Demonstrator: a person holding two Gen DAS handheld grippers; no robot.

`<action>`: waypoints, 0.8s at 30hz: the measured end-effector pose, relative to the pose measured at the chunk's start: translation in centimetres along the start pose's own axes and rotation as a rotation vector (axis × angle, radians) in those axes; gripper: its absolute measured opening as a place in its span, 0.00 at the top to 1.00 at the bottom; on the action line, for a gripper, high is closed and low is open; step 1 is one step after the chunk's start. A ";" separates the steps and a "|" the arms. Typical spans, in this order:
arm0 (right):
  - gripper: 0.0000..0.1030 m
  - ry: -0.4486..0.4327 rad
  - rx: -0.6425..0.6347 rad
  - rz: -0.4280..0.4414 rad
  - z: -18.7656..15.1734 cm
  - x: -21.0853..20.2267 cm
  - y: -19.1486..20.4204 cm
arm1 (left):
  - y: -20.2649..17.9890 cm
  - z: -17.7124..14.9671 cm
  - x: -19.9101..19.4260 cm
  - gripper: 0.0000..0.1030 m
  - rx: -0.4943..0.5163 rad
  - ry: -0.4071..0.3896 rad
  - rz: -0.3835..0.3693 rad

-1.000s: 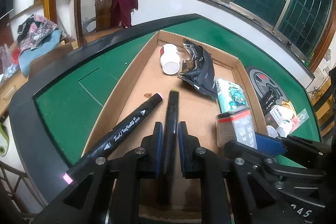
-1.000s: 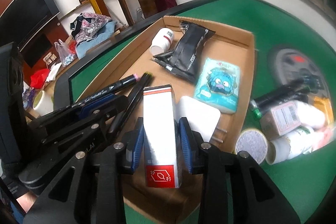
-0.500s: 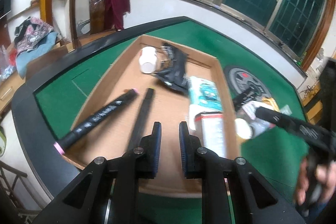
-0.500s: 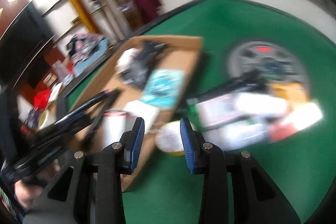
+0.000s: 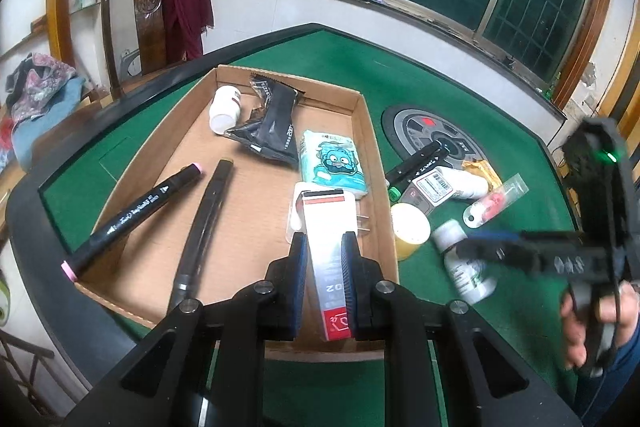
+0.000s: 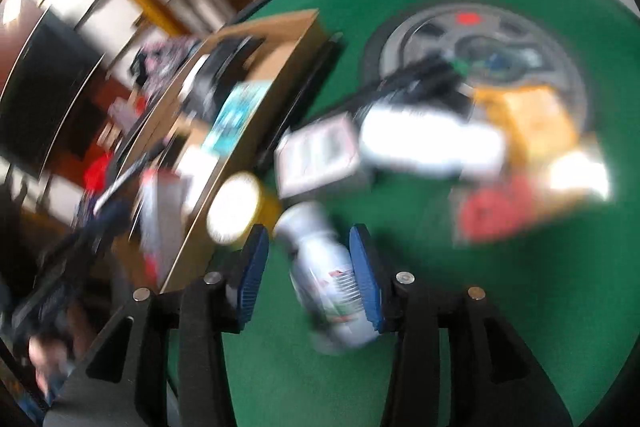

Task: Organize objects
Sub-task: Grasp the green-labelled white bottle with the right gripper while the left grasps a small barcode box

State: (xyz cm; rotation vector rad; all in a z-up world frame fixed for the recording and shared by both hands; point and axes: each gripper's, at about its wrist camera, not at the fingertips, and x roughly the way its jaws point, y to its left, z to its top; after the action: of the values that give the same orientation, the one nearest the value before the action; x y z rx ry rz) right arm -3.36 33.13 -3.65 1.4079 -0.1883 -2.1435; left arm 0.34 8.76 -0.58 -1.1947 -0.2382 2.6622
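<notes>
I've dropped the box [image 5: 326,227] in the tray [image 5: 362,115]; right gripper [image 6: 308,267] now opening around a bottle [image 6: 332,279], left gripper [image 5: 324,267] shut, empty.

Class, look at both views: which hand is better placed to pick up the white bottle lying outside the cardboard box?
Right. The right gripper already straddles the white bottle, jaws opening; the left gripper hangs over the cardboard box.
</notes>
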 end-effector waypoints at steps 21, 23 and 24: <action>0.69 -0.163 0.099 -0.122 -6.8 -4.0 -2.8 | -11.0 3.6 4.5 0.60 0.471 0.125 -0.238; 0.69 -0.158 0.134 -0.097 -6.6 -3.7 -3.6 | -11.7 4.2 5.5 0.59 0.507 0.150 -0.238; 0.69 -0.155 0.145 -0.086 -6.5 -3.6 -3.9 | -11.9 4.3 5.8 0.58 0.523 0.160 -0.234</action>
State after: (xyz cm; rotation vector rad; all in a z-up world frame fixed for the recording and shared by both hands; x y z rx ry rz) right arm 1.98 39.46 -5.17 1.3506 -0.3551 -2.3521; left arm -5.15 21.49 0.83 -1.1114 0.3089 2.2131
